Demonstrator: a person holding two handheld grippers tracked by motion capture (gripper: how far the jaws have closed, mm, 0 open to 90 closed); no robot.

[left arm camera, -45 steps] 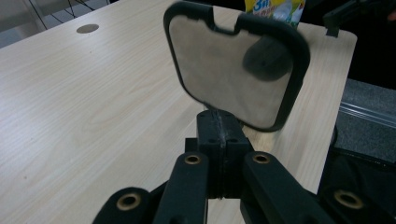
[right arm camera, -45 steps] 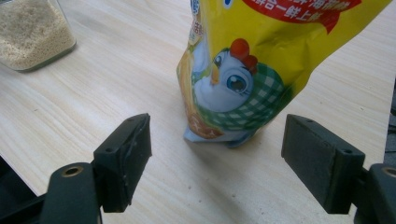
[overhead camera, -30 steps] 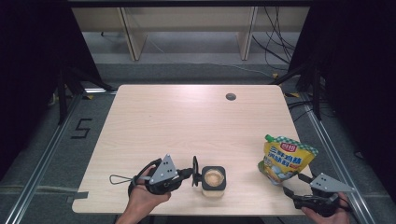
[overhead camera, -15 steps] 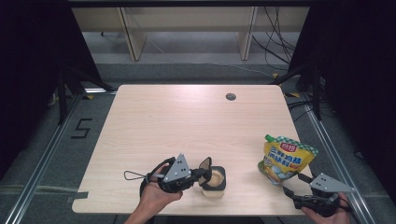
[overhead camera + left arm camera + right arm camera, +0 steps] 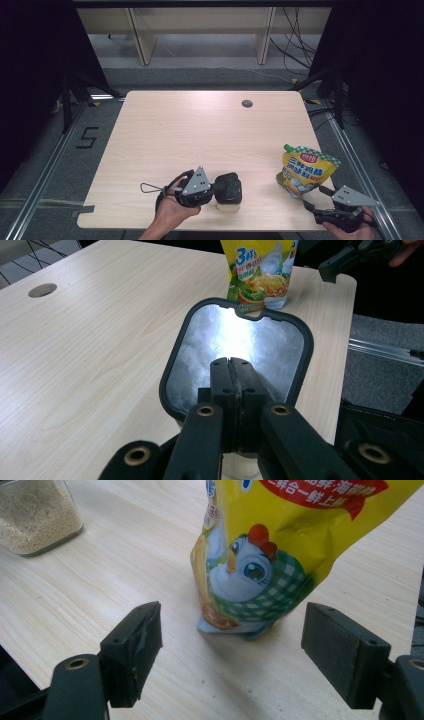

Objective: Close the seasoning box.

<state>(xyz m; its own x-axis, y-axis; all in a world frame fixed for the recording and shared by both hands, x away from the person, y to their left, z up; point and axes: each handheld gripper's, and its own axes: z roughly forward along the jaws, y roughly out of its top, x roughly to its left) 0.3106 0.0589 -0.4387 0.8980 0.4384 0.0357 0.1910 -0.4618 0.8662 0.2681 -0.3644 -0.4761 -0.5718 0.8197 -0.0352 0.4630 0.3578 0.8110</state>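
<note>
In the high view the left gripper (image 5: 220, 189) is lying level at bottom centre, its jaws pressed tight together, the left hand (image 5: 172, 212) gripping it from below. At bottom right the right gripper (image 5: 312, 198) is pointing up-left, jaws standing wide apart.

Place: a lab-style recording bay
Table: a single pale wooden table (image 5: 200, 135) with a cable hole (image 5: 247, 103)
Surround: black curtains (image 5: 35, 75), metal frame rails (image 5: 45, 175)
Floor: grey, marked "5" (image 5: 87, 137), loose cables (image 5: 295, 55)
</note>
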